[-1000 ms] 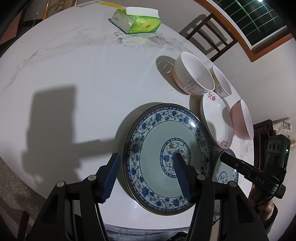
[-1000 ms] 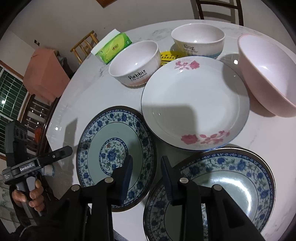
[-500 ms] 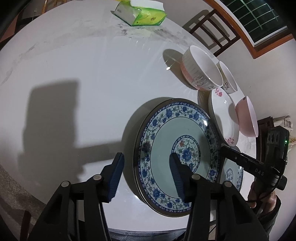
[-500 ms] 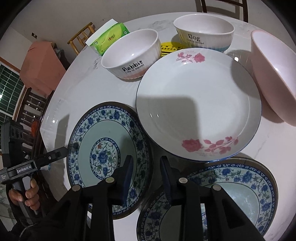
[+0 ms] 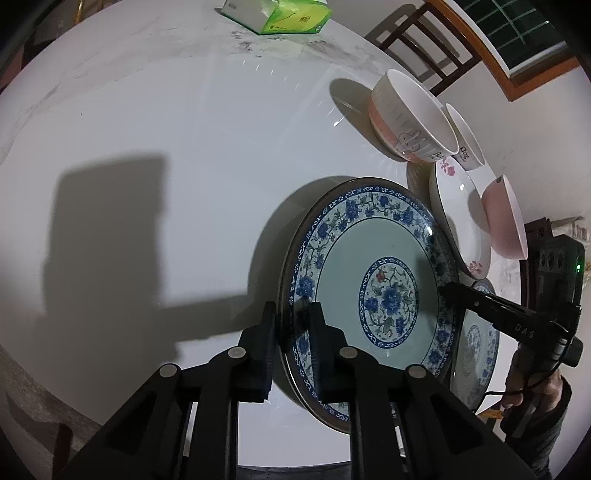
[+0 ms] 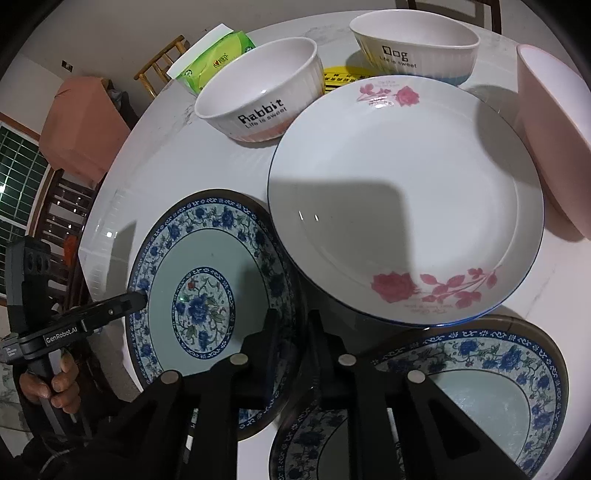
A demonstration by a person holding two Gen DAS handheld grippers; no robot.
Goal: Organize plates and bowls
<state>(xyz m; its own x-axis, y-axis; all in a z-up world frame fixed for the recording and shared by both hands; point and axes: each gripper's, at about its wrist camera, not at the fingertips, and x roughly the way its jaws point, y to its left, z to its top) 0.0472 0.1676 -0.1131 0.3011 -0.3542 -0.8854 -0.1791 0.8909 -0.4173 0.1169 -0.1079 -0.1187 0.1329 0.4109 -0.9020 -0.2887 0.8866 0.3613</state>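
Note:
A blue floral plate (image 5: 373,288) lies on the white round table (image 5: 184,166). My left gripper (image 5: 291,321) is shut on its left rim. In the right wrist view the same plate (image 6: 207,291) shows, and my right gripper (image 6: 291,328) is shut on its right rim. A second blue floral plate (image 6: 461,398) lies at lower right. A white plate with pink roses (image 6: 406,206) sits behind, its edge over both blue plates. Behind stand a "Rabbit" bowl (image 6: 262,96), a "Dog" bowl (image 6: 413,44) and a pink bowl (image 6: 554,140).
A green tissue pack (image 5: 277,14) lies at the table's far side. A yellow card (image 6: 340,74) lies between the two lettered bowls. Wooden chairs (image 5: 424,44) stand around the table. The table edge (image 5: 110,406) is close to my left gripper.
Both grippers have closed: the left from wide open onto the plate's left rim, the right onto its right rim. Both cameras moved closer to the plate.

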